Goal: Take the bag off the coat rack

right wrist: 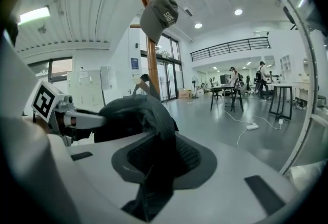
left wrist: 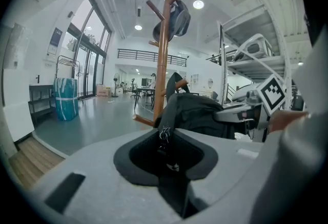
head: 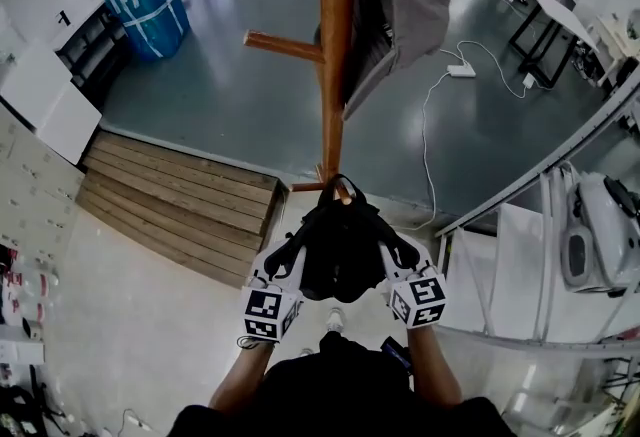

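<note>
A black bag (head: 340,247) hangs by its loop on a low peg (head: 343,192) of the wooden coat rack (head: 334,75). My left gripper (head: 293,252) holds the bag's left side and my right gripper (head: 399,250) its right side. In the left gripper view the gripper (left wrist: 166,138) is shut on a black strap with a metal zip pull, the bag (left wrist: 200,111) just beyond. In the right gripper view the gripper (right wrist: 156,148) is shut on a fold of the bag (right wrist: 130,113). A grey cap (head: 415,0) hangs from an upper peg.
Below the rack lies a wooden ramp (head: 180,200). A blue wrapped bundle (head: 148,5) stands far left. A white power strip (head: 461,70) with cable lies on the grey floor. A white metal shelf frame (head: 545,225) stands close on the right. Desks and people are far off.
</note>
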`<action>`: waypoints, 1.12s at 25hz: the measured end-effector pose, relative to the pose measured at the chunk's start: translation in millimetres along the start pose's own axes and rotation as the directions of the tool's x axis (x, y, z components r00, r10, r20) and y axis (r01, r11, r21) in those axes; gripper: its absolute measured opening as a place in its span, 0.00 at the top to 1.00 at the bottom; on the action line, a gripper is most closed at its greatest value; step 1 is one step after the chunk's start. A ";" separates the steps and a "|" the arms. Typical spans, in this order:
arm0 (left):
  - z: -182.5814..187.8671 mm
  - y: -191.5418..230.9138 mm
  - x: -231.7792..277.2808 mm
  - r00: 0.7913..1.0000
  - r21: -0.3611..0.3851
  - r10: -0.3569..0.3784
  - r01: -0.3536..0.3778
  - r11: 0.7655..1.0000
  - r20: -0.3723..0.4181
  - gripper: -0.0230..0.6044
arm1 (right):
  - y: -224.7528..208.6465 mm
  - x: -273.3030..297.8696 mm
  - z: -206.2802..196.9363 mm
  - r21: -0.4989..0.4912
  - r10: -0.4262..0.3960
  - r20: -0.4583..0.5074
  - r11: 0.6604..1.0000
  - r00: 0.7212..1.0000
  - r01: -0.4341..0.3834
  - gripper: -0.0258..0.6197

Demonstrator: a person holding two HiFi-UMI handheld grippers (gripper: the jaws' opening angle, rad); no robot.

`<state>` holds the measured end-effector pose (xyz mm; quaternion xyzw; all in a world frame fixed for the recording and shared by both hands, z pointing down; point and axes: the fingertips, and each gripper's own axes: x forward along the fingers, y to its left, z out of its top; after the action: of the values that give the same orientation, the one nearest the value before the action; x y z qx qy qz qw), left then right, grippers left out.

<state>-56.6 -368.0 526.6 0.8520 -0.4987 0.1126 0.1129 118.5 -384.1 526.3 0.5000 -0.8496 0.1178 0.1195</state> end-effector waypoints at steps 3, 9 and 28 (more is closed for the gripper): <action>4.2 -4.4 -7.7 1.000 0.002 -0.008 0.008 1.000 0.015 0.83 | 4.3 -9.6 4.8 -0.006 -0.008 0.010 1.000 1.000 0.008 0.84; 6.6 -15.7 -29.4 0.999 0.004 -0.032 0.032 0.999 0.043 0.83 | 17.8 -32.6 7.1 -0.012 -0.024 0.027 1.000 0.999 0.024 0.84; -14.1 -37.3 -146.5 0.984 0.018 -0.158 0.157 0.987 0.077 0.83 | 114.1 -127.5 -17.5 0.025 -0.116 0.039 0.993 0.993 0.115 0.84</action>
<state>-95.0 -225.1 492.4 0.8931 -0.4332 0.0729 0.0968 80.0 -219.9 492.7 0.5519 -0.8202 0.1102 0.1031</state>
